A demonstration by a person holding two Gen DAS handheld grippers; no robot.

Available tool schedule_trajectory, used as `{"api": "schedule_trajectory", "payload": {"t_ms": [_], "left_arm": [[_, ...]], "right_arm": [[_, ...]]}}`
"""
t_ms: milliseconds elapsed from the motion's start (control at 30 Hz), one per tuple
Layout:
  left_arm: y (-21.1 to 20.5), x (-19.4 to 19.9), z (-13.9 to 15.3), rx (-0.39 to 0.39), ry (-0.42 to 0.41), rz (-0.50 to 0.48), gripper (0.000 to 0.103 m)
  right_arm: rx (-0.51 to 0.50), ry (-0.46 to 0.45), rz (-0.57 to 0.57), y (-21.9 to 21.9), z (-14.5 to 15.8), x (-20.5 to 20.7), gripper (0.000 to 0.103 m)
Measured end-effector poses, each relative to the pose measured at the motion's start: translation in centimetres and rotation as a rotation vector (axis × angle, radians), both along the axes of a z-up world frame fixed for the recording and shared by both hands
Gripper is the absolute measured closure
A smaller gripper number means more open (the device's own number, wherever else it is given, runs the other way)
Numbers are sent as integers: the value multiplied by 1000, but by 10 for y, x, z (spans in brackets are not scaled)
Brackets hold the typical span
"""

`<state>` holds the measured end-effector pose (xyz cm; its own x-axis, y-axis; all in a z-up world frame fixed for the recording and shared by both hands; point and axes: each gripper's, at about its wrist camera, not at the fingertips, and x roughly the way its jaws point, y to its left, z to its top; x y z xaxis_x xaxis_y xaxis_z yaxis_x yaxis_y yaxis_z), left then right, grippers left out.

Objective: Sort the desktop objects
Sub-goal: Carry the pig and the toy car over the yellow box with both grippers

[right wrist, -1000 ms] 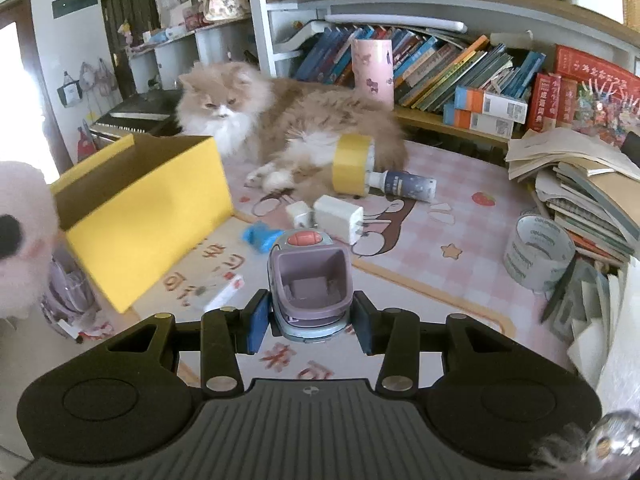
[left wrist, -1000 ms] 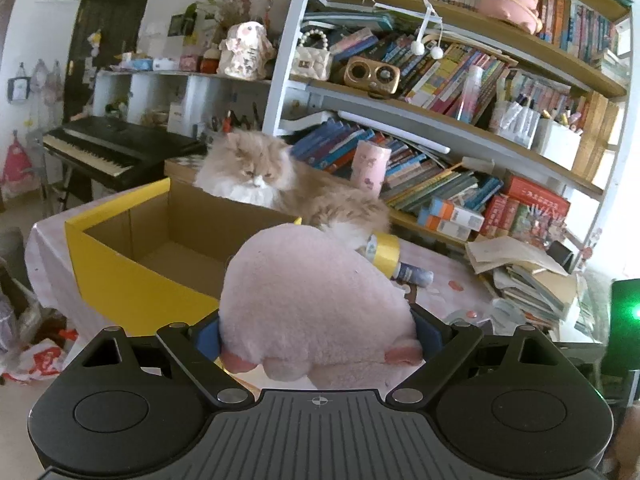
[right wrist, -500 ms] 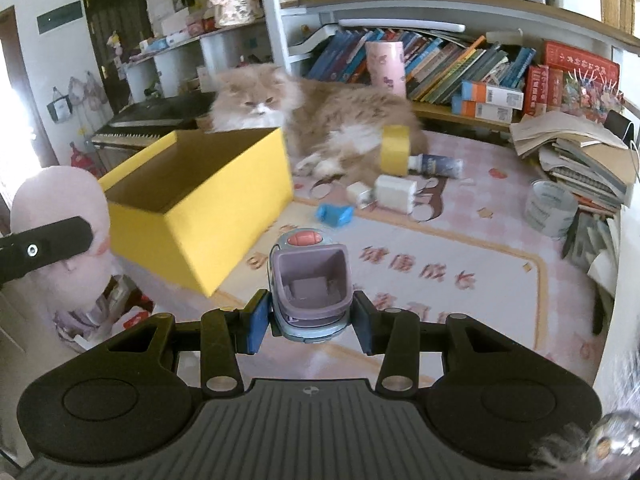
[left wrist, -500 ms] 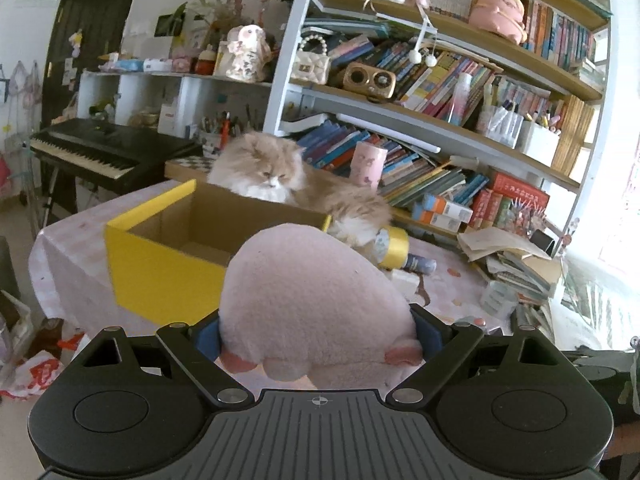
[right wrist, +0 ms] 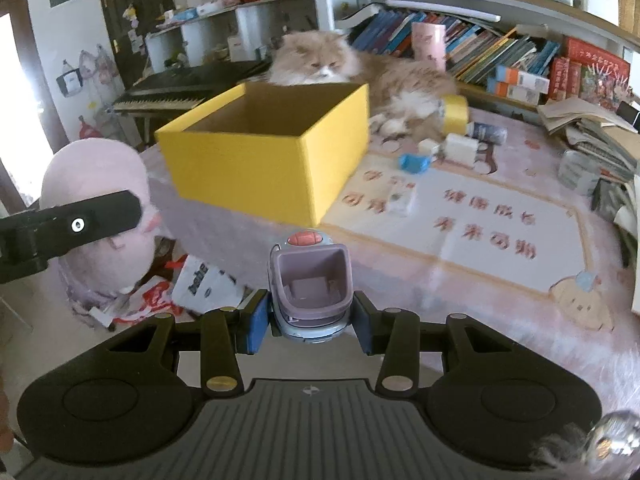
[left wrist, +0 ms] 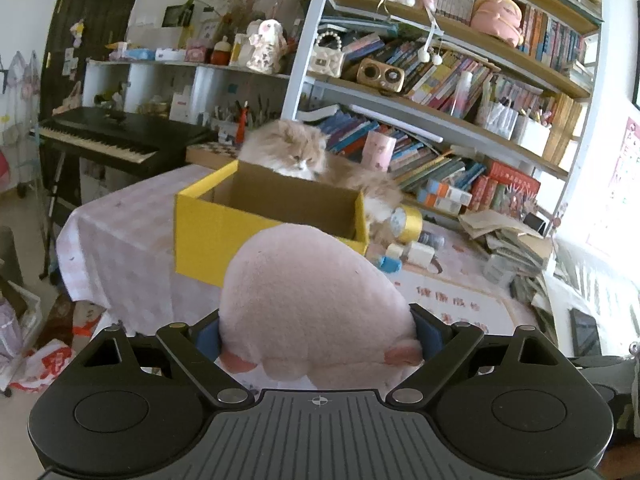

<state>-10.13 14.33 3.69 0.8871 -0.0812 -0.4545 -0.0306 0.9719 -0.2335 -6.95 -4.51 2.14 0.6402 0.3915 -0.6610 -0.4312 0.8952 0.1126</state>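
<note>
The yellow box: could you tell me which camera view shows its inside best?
The right wrist view: the yellow box sits unobstructed, its open top and inner walls visible. In the left wrist view the pink plush held by the left gripper hides its lower right part.

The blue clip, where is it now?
In the right wrist view, the blue clip lies on the table right of the yellow box, beside the white charger.

- Pink plush toy (left wrist: 316,304): round, soft, with small darker pink feet; clamped between the blue pads of the left hand-held gripper (left wrist: 318,334), off the desk's near edge.
- Small purple-grey toy (right wrist: 309,280): open cup-like top, red-orange button at its far end; pinched upright in the right hand-held gripper (right wrist: 310,316).
- Yellow box (right wrist: 272,152): open-topped cardboard, standing upright on the desk (right wrist: 500,288).
</note>
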Motion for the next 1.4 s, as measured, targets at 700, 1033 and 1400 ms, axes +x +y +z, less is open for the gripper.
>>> {"api": "schedule_trajectory", "payload": {"t_ms": [700, 1033, 1400], "left_arm": [[58, -23, -8, 37, 42, 49, 11], [74, -20, -10, 26, 49, 59, 11], [78, -13, -13, 22, 59, 66, 11]], "right_arm": [[-1, 8, 63, 68, 1, -16, 62], [-23, 3, 101, 89, 2, -10, 62], [-36, 24, 122, 95, 0, 3, 62]]}}
